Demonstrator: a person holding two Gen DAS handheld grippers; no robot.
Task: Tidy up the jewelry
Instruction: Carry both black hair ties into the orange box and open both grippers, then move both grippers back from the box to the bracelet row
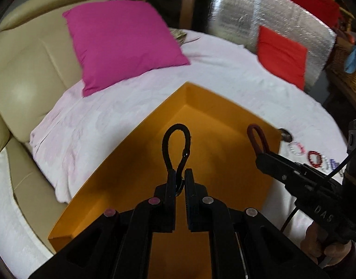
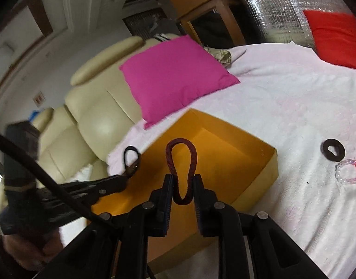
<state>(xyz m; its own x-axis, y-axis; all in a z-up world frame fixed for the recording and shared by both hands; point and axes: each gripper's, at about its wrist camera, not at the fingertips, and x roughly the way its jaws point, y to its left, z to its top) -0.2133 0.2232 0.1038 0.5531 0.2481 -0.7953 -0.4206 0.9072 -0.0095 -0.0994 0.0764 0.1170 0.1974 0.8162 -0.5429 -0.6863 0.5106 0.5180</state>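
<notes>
Trouble here would come mostly from the release; the left claw (image 1: 179, 174) is clamped on a black bracelet (image 1: 176, 146), and the right claw (image 2: 182, 183) pinches a dark red bracelet (image 2: 182, 165), both loops squeezed into long ovals that stand up above the orange box (image 1: 154, 139); both look springy, so letting go could make either one snap back to round and hop over the low wall onto the bed (image 2: 282, 107); the two claws also hang close together over the same box, so a careless dip could knock one against the other.

Black bracelet: thin, cord-like, with a small shiny clasp near the fingers; dark red bracelet: thicker, ribbed like a coil or fine beading; box: smooth, matte, shallow, square-cornered, probably light enough to slide on the cloth if bumped; bed cover: pale pink, soft and nubbly, likely to snag small beads.

On that cover, apart from the box, lie a black flat ring (image 2: 332, 150) and a pink and clear beaded bracelet (image 2: 348, 171), with more beaded ones beyond, still to be gathered.
</notes>
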